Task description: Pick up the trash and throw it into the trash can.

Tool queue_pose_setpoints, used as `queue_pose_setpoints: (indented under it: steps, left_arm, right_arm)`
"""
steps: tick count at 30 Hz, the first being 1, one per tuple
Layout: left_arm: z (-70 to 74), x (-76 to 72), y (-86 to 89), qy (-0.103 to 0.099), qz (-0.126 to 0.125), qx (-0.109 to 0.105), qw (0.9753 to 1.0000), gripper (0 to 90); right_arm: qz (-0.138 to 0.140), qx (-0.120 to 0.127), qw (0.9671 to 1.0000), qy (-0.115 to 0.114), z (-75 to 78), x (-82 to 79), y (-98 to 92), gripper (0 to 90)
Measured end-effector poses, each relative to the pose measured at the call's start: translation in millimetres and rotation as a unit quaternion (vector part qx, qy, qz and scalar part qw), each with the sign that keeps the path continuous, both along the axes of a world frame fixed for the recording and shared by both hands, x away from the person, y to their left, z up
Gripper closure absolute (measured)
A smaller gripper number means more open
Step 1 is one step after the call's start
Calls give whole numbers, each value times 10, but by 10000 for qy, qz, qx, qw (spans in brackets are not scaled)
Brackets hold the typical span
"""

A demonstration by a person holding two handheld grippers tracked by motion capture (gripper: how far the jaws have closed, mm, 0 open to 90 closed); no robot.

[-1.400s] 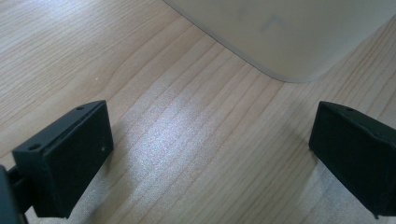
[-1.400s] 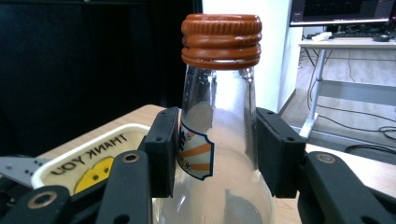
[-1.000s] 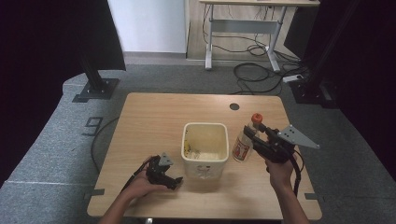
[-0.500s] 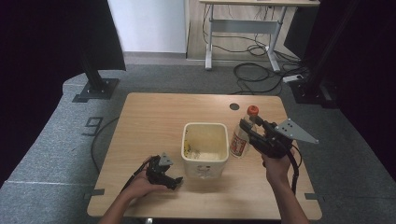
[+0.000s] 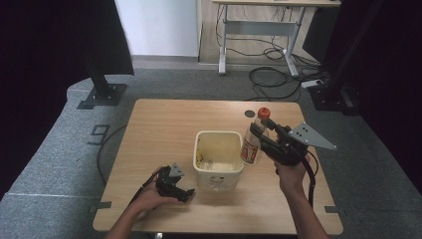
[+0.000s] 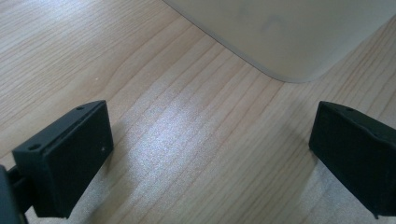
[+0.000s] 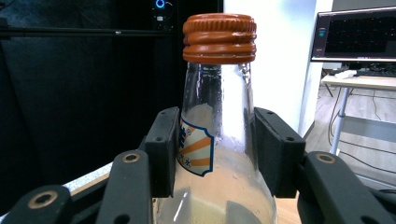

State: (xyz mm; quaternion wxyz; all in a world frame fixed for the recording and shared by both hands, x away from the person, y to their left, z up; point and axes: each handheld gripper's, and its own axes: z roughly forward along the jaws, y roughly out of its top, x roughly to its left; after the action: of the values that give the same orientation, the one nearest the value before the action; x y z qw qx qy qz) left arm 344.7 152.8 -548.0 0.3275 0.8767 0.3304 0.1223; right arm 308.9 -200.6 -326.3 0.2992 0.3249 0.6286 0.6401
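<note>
Bottle [image 7: 218, 140] handling is what matters here: you have it clamped in your right gripper [image 5: 263, 133], both black pads pressed flat against the glass just under the neck, above and across the top of its orange-and-blue label. It looks like clear glass with an orange screw cap [image 7: 219, 38], so judge it stiff, smooth and breakable. Glass gives the pads little bite, and the shoulder tapers, so a hold this high could let it slide down or swing. A lower hold on the label, where the wall is straight, would likely be steadier. It appears empty or nearly so, hence probably light, though I can't be sure.

Nearest you, your left gripper [image 5: 173, 183] rests low on the wooden table [image 5: 159, 124] with its 2 jaws spread wide and nothing between them; 1 corner of the cream bin [image 6: 280, 32] lies just ahead of it.

Farther out, the bottle stands upright just beside the bin's right wall, whether lifted or touching the table I can't tell.
</note>
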Motion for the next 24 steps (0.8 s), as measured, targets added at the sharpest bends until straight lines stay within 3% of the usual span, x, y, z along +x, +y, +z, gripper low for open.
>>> queue_pose_setpoints:
  steps: [24]
  left_arm:
    - [0,0,0,-1,0,1,10000,0]
  right_arm:
    - [224,-91,9996,150,-54,117,283,534]
